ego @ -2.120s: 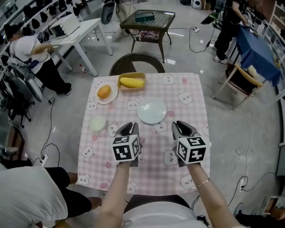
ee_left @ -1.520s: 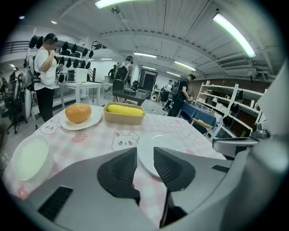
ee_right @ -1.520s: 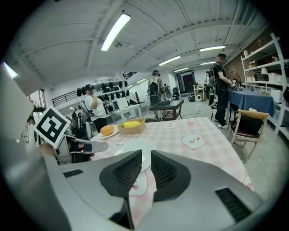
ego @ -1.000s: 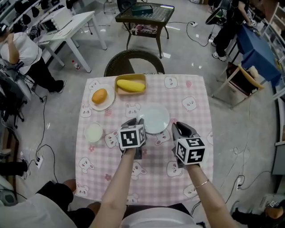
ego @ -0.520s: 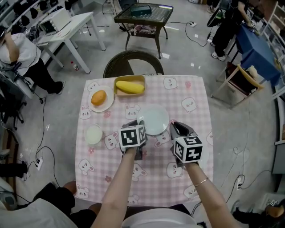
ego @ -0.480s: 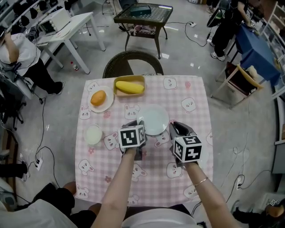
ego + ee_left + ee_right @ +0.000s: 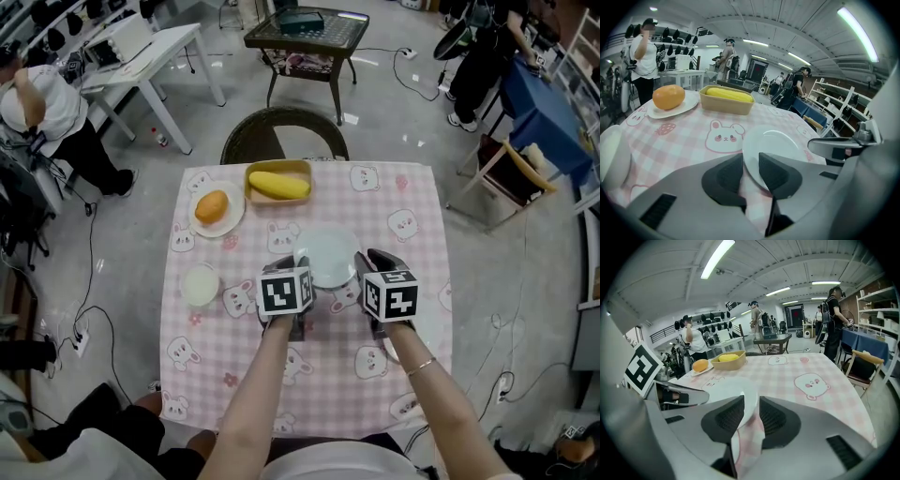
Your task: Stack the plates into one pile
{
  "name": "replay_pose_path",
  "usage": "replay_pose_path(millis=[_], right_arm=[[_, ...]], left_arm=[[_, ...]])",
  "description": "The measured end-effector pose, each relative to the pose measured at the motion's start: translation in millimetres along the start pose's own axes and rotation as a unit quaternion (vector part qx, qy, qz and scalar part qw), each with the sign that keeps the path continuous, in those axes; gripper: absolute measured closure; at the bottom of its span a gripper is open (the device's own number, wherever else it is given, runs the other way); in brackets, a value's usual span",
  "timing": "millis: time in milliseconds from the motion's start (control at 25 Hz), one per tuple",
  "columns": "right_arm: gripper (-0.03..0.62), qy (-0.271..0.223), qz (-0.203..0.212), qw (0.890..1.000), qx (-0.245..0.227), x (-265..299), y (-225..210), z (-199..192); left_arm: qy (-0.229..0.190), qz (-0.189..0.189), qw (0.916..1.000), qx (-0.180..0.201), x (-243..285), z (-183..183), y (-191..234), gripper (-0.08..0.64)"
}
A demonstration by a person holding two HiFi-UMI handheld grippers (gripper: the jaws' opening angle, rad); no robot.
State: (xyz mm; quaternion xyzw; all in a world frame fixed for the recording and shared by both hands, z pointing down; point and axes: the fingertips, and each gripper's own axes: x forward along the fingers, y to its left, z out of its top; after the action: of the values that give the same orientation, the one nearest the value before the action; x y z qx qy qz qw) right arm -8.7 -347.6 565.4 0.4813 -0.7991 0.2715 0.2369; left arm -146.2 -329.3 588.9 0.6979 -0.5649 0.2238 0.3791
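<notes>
The right gripper (image 7: 372,260) is sliding inward, its jaws opening astride the round white ceramic plate (image 7: 328,251)'s rim; the left gripper (image 7: 287,264)'s parted jaws are straddling it too.

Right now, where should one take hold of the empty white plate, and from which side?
The empty white plate lies flat on the tablecloth, so only its thin raised rim can be pinched. Probably take the near edge, slanting down from the person's side.
</notes>
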Motion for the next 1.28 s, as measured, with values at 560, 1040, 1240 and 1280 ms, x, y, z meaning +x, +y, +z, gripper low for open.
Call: replay_pose_path(millis=[560,1040,1240,1280], right_arm=[[0.489,0.055,-0.011,0.998,-0.001,30,2,-8],[0.526,0.019,-0.001,0.999,0.028,14,6,-4],[0.54,-0.01,0.008,0.999,0.045,2,13,3],[0.541,-0.014,0.009,0.999,0.045,-2,16,4]], left_arm=[[0.001,-0.006,1.0,-0.002,0,3,2,0.436],[-0.013,-0.007,0.9999,0.004,-13,3,3,0.453],[-0.036,0.0,0.9993,0.007,-26,10,4,0.465],[-0.042,-0.001,0.9991,0.008,-31,11,4,0.468]])
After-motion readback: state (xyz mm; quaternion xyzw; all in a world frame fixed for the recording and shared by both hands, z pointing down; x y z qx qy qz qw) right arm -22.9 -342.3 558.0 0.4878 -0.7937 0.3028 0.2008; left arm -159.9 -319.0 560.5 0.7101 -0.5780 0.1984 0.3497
